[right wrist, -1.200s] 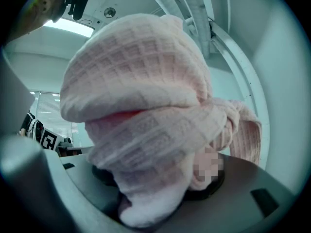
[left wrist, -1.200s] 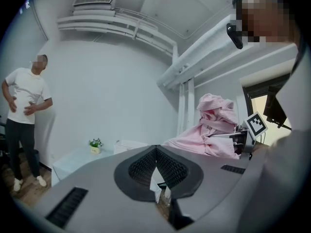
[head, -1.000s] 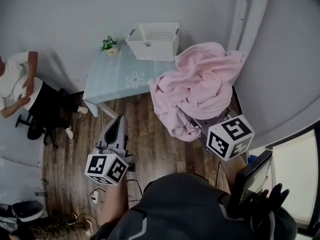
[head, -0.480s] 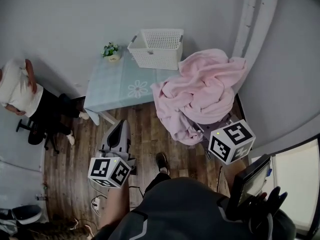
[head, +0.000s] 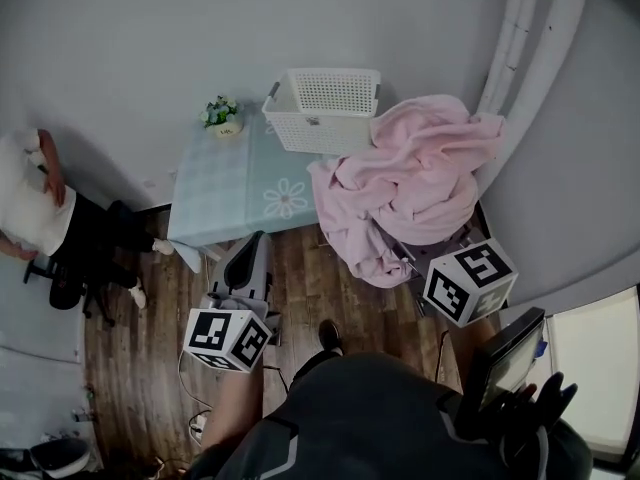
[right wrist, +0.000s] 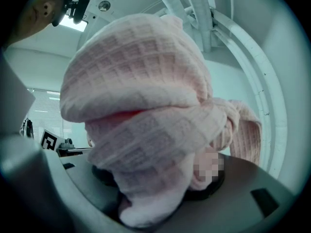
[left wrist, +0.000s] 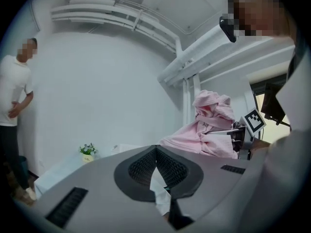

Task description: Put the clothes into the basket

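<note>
A big pink waffle-weave garment (head: pixel 410 183) hangs in a bundle at the right of the head view, its upper edge touching the right side of the white perforated basket (head: pixel 325 108). My right gripper (head: pixel 425 258) is shut on it; in the right gripper view the pink cloth (right wrist: pixel 146 130) fills the frame and bunches between the jaws of this gripper (right wrist: pixel 155 193). The basket stands at the back of a table with a light blue cloth (head: pixel 225 183). My left gripper (head: pixel 250 248) hovers over the floor before the table, shut and holding nothing, its tips (left wrist: pixel 155 149) meeting.
A small potted plant (head: pixel 222 115) stands on the table's back left corner. A person in a white shirt (head: pixel 30 203) is by the wall at far left, near a chair. White curved pipes (head: pixel 530 38) rise behind the garment. A dark screen (head: pixel 510 358) stands at lower right.
The pink garment and my right gripper have drifted up and right, now reaching the basket's side. My left gripper has moved closer to the table. The person at left has turned away.
</note>
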The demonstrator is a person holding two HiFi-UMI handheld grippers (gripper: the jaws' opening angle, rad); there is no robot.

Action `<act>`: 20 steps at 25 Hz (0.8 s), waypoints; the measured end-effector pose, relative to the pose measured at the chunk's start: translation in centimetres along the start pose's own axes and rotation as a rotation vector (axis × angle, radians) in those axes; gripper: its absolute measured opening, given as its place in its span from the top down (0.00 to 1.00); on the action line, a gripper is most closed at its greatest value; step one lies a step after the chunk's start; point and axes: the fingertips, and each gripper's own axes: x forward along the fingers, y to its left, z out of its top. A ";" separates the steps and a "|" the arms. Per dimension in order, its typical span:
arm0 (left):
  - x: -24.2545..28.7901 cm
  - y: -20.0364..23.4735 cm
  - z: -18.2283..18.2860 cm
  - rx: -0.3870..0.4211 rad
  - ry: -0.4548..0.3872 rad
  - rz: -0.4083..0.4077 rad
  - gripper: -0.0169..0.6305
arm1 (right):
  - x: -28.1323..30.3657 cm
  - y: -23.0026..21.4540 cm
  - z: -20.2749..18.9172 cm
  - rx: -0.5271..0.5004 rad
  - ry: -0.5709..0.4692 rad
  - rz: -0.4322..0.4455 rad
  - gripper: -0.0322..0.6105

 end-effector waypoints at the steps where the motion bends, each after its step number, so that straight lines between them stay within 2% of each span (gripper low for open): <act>1: 0.1 0.0 -0.1 0.001 -0.001 -0.004 0.96 | 0.1 0.0 -0.1 0.002 0.000 -0.001 0.47; 7: 1.2 0.1 -0.2 0.016 -0.016 -0.040 0.96 | 0.5 -0.2 -0.5 0.000 -0.011 -0.015 0.47; 10: 1.5 1.6 -0.1 0.015 -0.014 -0.055 0.96 | 1.7 0.3 -0.2 -0.007 -0.013 -0.029 0.47; 17: 5.1 10.7 0.9 -0.021 -0.009 -0.096 0.96 | 10.5 1.1 1.0 0.000 0.010 -0.094 0.47; 20: 6.5 12.7 1.2 -0.034 -0.010 -0.114 0.96 | 13.0 0.7 1.4 0.000 0.017 -0.113 0.47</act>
